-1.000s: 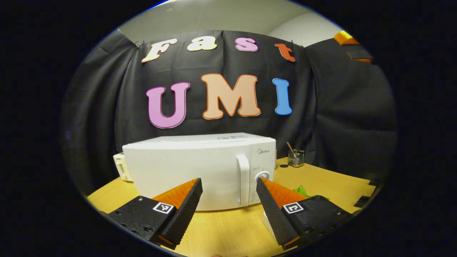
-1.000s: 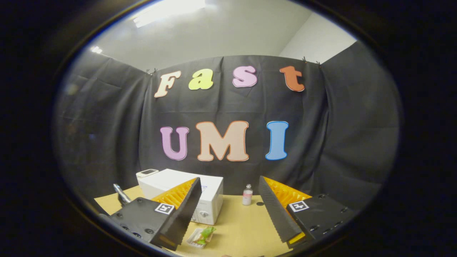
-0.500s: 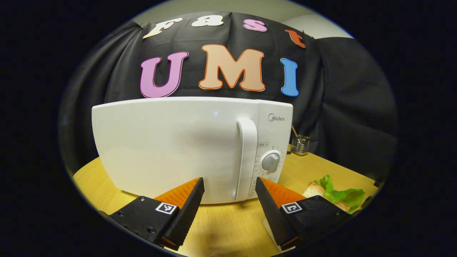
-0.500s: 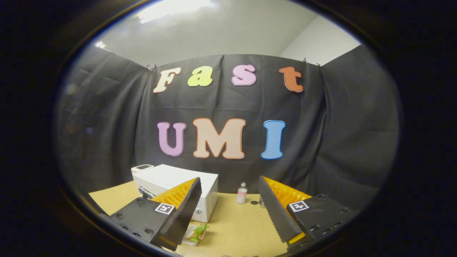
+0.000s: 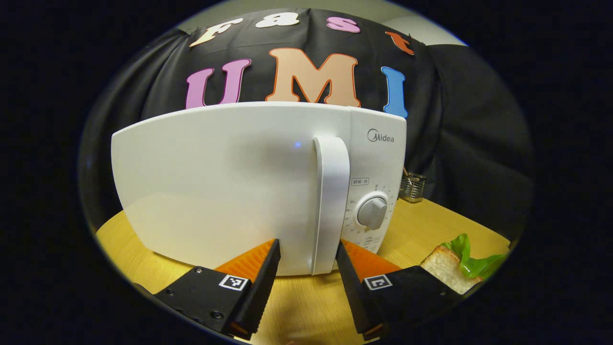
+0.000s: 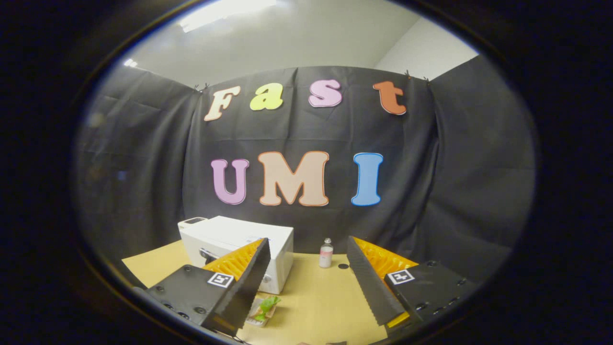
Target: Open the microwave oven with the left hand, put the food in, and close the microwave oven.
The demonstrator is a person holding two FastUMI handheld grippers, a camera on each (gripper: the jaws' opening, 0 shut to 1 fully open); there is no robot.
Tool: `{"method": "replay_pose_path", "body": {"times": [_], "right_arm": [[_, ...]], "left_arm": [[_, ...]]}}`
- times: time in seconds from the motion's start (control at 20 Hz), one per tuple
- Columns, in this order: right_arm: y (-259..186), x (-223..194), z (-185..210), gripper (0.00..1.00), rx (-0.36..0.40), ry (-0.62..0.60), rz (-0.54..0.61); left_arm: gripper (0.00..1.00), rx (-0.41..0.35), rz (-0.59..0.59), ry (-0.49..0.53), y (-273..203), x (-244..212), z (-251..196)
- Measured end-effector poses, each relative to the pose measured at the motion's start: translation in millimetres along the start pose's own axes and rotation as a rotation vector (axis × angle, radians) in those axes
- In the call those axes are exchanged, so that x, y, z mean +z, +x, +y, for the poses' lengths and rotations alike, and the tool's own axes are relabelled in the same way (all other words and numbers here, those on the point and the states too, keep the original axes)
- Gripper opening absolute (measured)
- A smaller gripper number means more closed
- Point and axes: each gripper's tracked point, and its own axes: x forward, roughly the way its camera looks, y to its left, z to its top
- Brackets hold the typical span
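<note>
Squarely ahead in the left gripper view stands the white microwave oven (image 5: 230, 187), door shut, on the wooden bench (image 5: 311, 306). Its upright door handle (image 5: 330, 201) lies between the two fingertips of the left tongs (image 5: 306, 247), which are spread wide, one tip on each side of the handle's lower end; whether either touches the door I cannot tell. A grey dial (image 5: 372, 212) sits just right of the handle. The food (image 5: 459, 263) (toast with a green leaf on it) lies on the bench to the right of the oven, apart from it, near the bench's edge. A small wire holder (image 5: 413, 187) stands behind, by the cloth wall.

From the right gripper view, the right tongs (image 6: 309, 249) hang agape over bare bench, holding nothing. Beyond them the oven (image 6: 239, 244) sits to the left, the food (image 6: 265, 306) in a shallow tray before it, and a little bottle (image 6: 326, 253) stands well apart near the wall.
</note>
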Motion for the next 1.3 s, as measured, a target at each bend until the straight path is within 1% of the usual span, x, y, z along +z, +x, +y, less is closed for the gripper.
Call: {"method": "replay_pose_path", "body": {"times": [0.1, 0.15, 0.25, 0.4, 0.45, 0.5, 0.55, 0.7, 0.75, 0.85, 0.9, 1.0, 1.1, 1.2, 1.3], "right_arm": [[1.9, -4.7, -9.1, 1.00, -0.007, 0.026, 0.005], [2.8, -6.2, -11.6, 0.94, -0.005, 0.041, 0.010], [6.8, -11.1, -19.4, 0.94, -0.009, 0.060, 0.023], [7.6, -12.9, -27.7, 0.93, -0.021, 0.065, 0.020], [5.9, -13.3, -30.4, 0.93, -0.023, 0.070, 0.019], [4.4, -15.2, -32.1, 0.93, -0.024, 0.074, 0.021], [3.8, -16.3, -33.6, 0.93, -0.026, 0.077, 0.024], [3.2, -21.0, -40.8, 0.93, -0.037, 0.077, 0.026], [3.2, -21.7, -41.8, 0.93, -0.038, 0.077, 0.026], [4.2, -23.5, -42.8, 0.93, -0.040, 0.082, 0.024], [5.4, -25.0, -42.0, 0.93, -0.039, 0.084, 0.024], [6.4, -27.7, -40.4, 0.93, -0.034, 0.080, 0.025], [8.8, -31.8, -41.0, 0.93, -0.038, 0.075, 0.030], [11.9, -36.7, -39.3, 0.94, -0.038, 0.072, 0.038], [14.5, -40.0, -38.0, 0.94, -0.034, 0.076, 0.042]], "left_arm": [[0.73, 0.007, 0.008, -0.008, 2.6, -1.5, -2.5], [0.72, 0.005, 0.015, -0.005, 4.0, -3.0, -4.5], [0.72, 0.009, 0.023, 0.004, 4.0, -3.7, -6.0], [0.72, -0.018, 0.015, -0.003, 8.1, -1.7, -15.2], [0.57, -0.012, 0.030, -0.014, 9.4, -5.0, -14.1], [0.43, 0.013, 0.040, -0.022, 11.0, -7.0, -14.1], [0.29, 0.014, 0.031, -0.027, 12.3, -5.2, -13.1], [0.27, 0.010, 0.025, -0.041, 8.4, -4.1, -12.8], [0.23, 0.010, 0.024, -0.038, 9.5, -4.4, -13.4], [0.23, 0.011, 0.039, -0.033, 8.8, -7.7, -13.6], [0.22, 0.006, 0.029, -0.034, 8.0, -6.5, -14.0], [0.18, -0.005, 0.014, -0.023, 6.7, -6.1, -14.0], [0.16, 0.006, 0.008, -0.027, 7.9, -6.0, -13.8], [0.16, 0.026, 0.008, -0.031, 8.3, -6.2, -12.8], [0.16, 0.030, 0.004, -0.039, 6.5, -5.7, -13.1]]}}
